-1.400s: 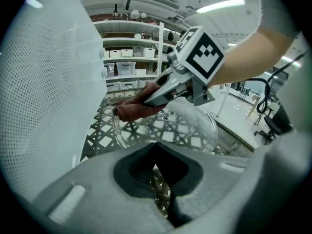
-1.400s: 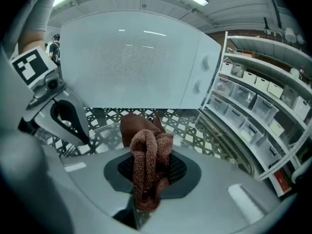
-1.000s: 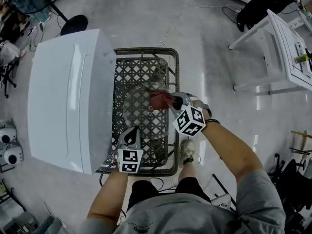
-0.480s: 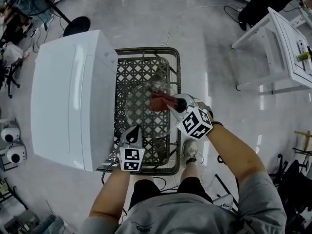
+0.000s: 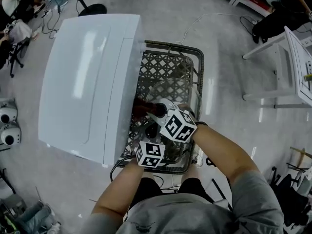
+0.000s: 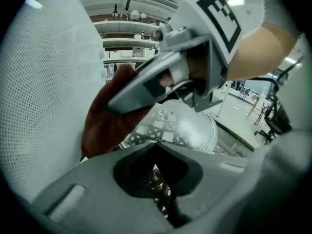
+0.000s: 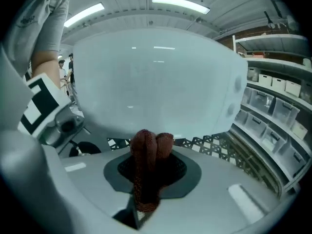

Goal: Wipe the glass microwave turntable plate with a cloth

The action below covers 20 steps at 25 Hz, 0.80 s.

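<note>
Gripping the glass plate (image 5: 187, 94) over the lattice basket (image 5: 195, 50) with left gripper (image 6: 156, 143), red cloth (image 5: 140, 108) with right gripper (image 7: 148, 155), beside white microwave (image 5: 87, 82), grey floor (image 5: 219, 33).

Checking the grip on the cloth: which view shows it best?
Right gripper view: the cloth sits bunched between the jaws of the right tool, close and unblocked. Left gripper view shows it as a red mass partly behind that tool, next to the plate. Head view shows only a small dark-red patch by the tool.
</note>
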Each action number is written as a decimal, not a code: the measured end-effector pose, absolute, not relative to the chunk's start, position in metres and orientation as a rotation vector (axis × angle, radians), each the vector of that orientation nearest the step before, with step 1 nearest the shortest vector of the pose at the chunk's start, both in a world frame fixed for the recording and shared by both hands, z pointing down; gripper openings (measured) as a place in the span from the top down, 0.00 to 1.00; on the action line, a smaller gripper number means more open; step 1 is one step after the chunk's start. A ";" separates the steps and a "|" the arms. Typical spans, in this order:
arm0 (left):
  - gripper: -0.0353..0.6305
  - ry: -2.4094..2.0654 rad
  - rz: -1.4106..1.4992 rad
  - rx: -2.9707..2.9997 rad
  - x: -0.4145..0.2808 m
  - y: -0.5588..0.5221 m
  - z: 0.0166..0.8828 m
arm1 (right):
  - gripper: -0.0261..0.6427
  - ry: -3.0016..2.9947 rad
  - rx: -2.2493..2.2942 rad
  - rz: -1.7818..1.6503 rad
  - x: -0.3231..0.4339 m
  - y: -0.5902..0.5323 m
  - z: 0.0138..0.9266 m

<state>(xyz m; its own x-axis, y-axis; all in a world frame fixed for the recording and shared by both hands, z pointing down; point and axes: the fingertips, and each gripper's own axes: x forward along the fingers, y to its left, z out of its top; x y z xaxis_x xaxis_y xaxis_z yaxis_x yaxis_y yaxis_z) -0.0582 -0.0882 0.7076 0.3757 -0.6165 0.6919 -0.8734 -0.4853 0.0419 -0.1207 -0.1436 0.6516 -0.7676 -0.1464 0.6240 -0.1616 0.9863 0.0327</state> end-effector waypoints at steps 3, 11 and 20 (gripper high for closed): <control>0.95 -1.295 0.872 2.240 -0.059 -0.089 0.708 | 0.86 -2.346 0.206 -0.007 -0.116 -0.145 0.683; 0.95 -1.314 0.881 2.244 -0.063 -0.087 0.708 | 0.86 -2.268 0.251 -0.048 -0.075 -0.147 0.694; 0.95 -1.334 0.891 2.231 -0.063 -0.087 0.707 | 0.86 -2.194 0.352 -0.047 0.024 -0.152 0.690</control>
<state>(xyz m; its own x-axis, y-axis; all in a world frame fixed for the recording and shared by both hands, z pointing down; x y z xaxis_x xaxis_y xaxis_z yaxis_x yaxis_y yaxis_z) -0.0634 -0.0869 0.7068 0.3446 -0.6335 0.6928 -0.8826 -0.4700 0.0093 0.0239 -0.1519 0.6897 -0.5659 -0.2680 0.7797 -0.2345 0.9590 0.1594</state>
